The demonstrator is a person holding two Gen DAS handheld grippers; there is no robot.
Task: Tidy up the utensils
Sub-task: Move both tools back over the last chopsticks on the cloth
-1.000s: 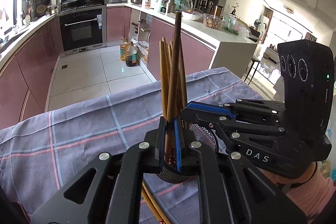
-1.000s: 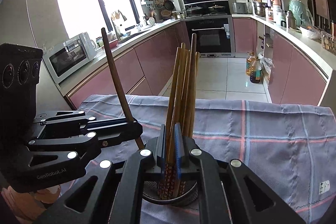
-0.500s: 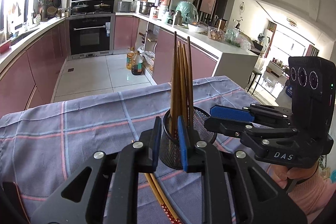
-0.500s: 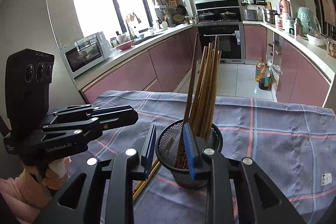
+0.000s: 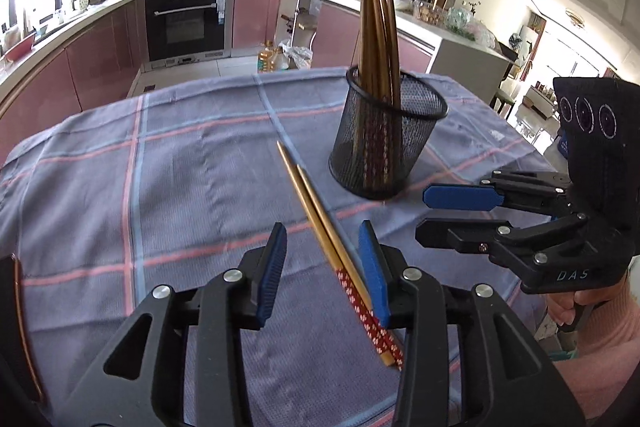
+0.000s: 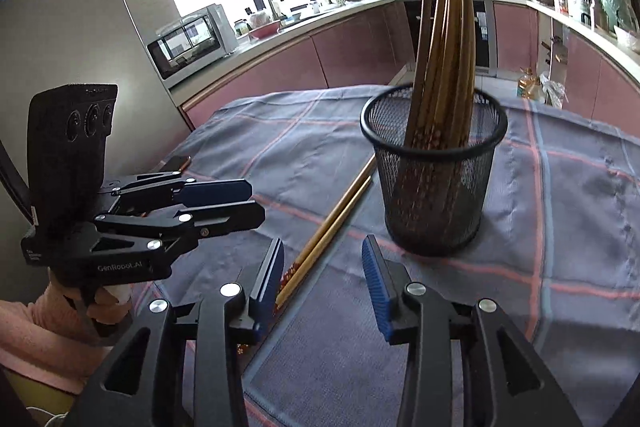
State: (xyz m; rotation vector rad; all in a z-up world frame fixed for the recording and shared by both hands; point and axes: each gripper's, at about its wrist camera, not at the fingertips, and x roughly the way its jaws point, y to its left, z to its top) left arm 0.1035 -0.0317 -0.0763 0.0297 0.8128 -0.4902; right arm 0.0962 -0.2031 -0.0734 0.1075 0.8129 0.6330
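two loose chopsticks [image 5: 320, 223] lay at seven o'clock of the mesh holder [image 5: 390, 135]. both the left gripper [image 5: 323, 263] and right gripper [image 6: 323, 269] gaped apart (empty); pinching the pair together near the patterned ends seemed wisest.

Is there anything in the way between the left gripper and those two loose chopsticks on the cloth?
Nothing visible. The left gripper is open, and the two chopsticks lie on the cloth right between its fingers. The mesh holder stands beyond their tips, and the right gripper is off to the side.
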